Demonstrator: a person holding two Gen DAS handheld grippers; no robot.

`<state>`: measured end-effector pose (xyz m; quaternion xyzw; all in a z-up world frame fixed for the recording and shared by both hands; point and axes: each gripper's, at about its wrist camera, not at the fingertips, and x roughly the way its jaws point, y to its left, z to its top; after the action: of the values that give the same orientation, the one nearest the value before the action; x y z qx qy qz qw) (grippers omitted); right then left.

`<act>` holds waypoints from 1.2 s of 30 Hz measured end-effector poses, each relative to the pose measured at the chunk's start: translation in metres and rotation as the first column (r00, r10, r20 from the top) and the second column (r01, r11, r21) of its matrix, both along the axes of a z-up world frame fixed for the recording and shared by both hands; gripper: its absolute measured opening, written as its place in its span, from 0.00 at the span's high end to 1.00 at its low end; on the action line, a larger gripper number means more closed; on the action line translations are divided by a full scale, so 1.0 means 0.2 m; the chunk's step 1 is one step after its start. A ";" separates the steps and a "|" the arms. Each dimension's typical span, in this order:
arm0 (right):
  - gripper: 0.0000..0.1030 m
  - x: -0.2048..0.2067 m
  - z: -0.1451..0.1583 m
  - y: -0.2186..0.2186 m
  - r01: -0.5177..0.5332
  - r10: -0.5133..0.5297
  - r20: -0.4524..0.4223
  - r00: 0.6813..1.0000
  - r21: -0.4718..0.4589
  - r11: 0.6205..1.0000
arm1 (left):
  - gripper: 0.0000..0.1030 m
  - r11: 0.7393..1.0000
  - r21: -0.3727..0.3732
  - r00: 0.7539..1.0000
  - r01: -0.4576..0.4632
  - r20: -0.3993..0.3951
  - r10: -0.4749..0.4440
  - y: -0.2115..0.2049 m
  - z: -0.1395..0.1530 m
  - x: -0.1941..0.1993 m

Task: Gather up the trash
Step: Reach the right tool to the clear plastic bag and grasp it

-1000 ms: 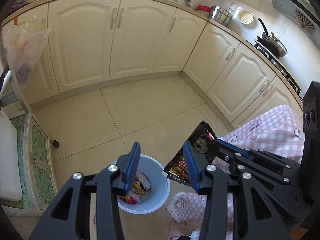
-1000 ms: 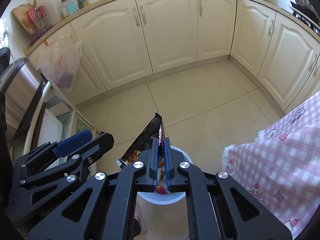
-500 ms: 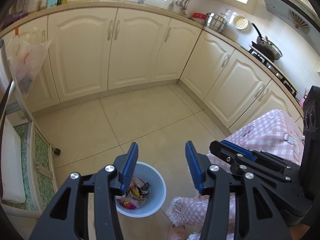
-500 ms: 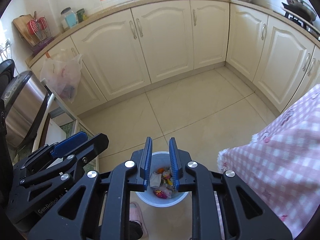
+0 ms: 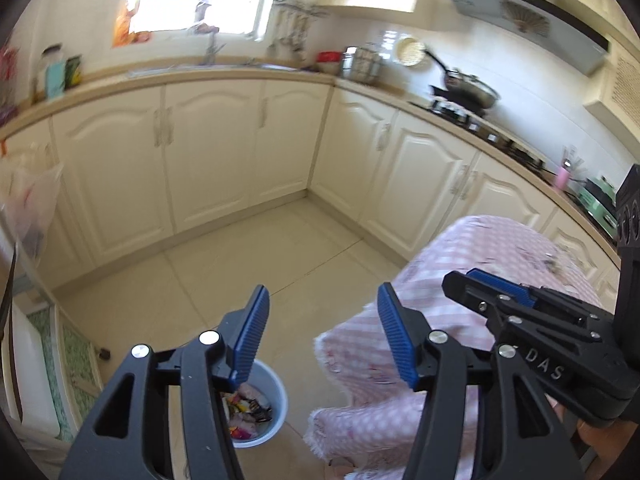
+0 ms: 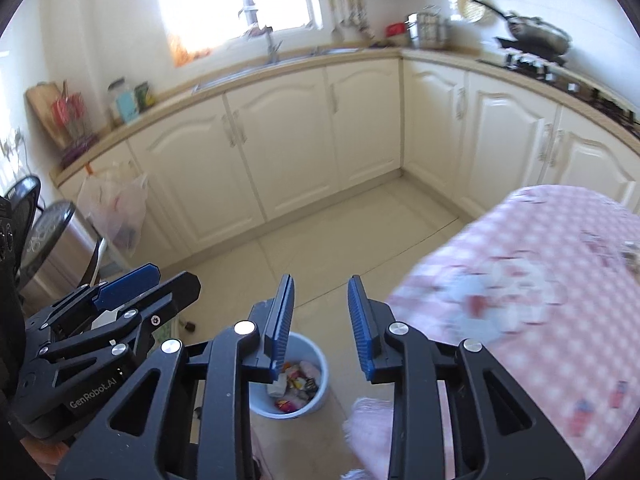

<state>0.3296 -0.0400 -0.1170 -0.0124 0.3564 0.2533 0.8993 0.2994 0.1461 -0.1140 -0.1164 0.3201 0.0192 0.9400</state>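
Below: a pale blue bin [image 5: 276, 408] stood on the tiled floor [image 5: 248, 264], just beside the hanging edge of the pink checked cloth [image 5: 472, 248].
Trash: mixed wrappers [image 6: 294, 386] lay inside the bin; no piece could be told apart in the blur.
Left claw [image 5: 320, 334]: spread, its blue pads [image 5: 250, 330] well apart with nothing between them; its jaws had just been opening.
Right claw [image 6: 320, 322]: parted, narrower than the left, with nothing between the pads [image 6: 362, 330]; its jaws had just been opening.
Placement: both claws hung above the bin and tilted down, and each showed at the edge of the other's view.
Bench: the cloth covered it on the right, with small items on top too blurred to name.
Cabinets [image 6: 280, 148]: cream doors ran along the far wall and round the corner.
Counter: a pan [image 5: 468, 90] sat on the stove, with a metal pot [image 5: 362, 66] near the corner.
Left side: a plastic bag [image 6: 116, 208] hung by the cabinet end, near a steel pedal bin [image 6: 52, 240].
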 end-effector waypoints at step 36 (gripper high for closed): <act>0.45 0.62 -0.17 -1.45 0.362 -0.365 -0.013 0.931 -0.090 0.928 | 0.38 0.936 0.059 0.934 0.346 -0.110 -0.339 -1.44 -0.03 0.88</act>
<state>0.4537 -0.3306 -0.1509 0.0189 0.3762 0.0669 0.9239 0.4746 -0.1427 -0.1195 -0.0215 0.3803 -0.1269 0.9159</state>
